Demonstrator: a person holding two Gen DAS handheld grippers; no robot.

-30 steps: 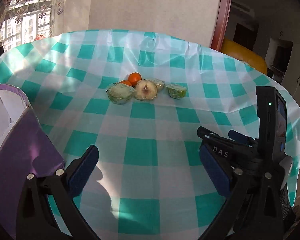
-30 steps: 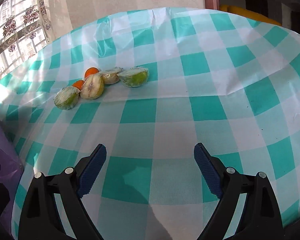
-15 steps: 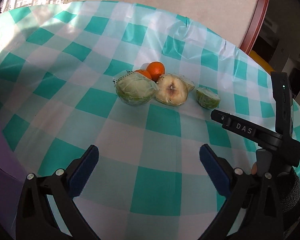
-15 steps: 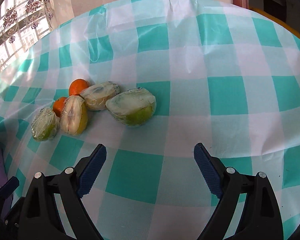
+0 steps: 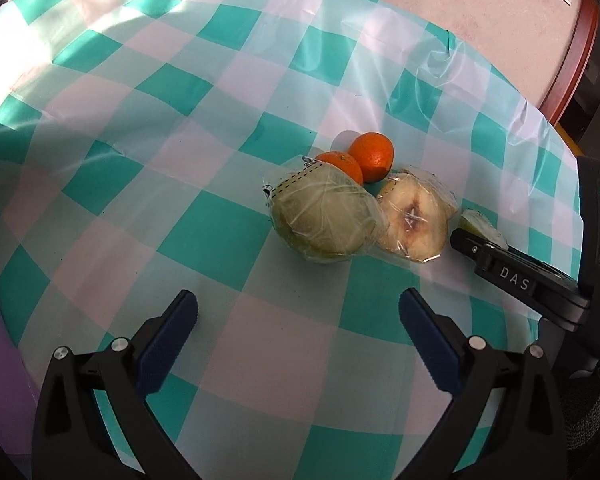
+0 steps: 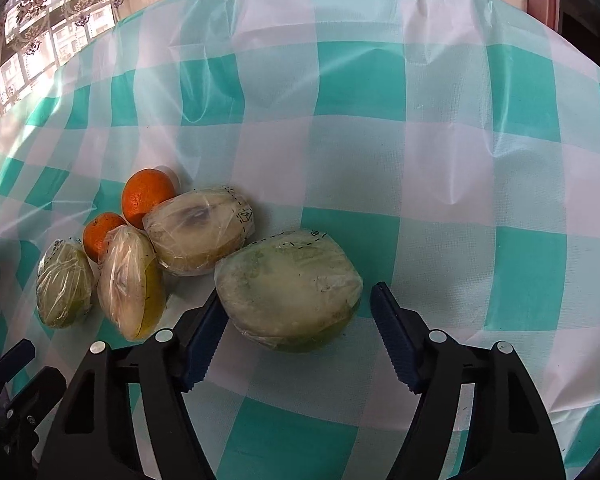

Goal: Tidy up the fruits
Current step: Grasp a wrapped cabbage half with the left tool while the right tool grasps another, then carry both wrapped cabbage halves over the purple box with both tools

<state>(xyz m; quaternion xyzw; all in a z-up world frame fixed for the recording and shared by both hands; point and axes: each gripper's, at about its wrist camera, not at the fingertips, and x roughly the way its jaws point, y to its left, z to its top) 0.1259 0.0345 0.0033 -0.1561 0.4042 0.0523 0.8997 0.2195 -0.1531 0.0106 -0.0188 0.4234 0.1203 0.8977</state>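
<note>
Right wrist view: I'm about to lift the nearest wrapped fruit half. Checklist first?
1. Wrapped green half sits between the fingers of the right gripper: ok.
2. Both fingers pressing it: not ok. The jaws have just been closing, but a gap shows on the right side.
3. Neighbouring wrapped half separate from it: cannot tell.
4. Left gripper open, short of the pile: ok.

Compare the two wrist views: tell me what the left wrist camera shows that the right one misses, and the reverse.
Only the left wrist view shows the open left gripper and the right tool's body from outside. Only the right wrist view shows the right gripper, its jaws just closing around the nearest wrapped fruit half, and the fourth wrapped half in full. Both show the two oranges, the other wrapped halves and the checked tablecloth.
</note>
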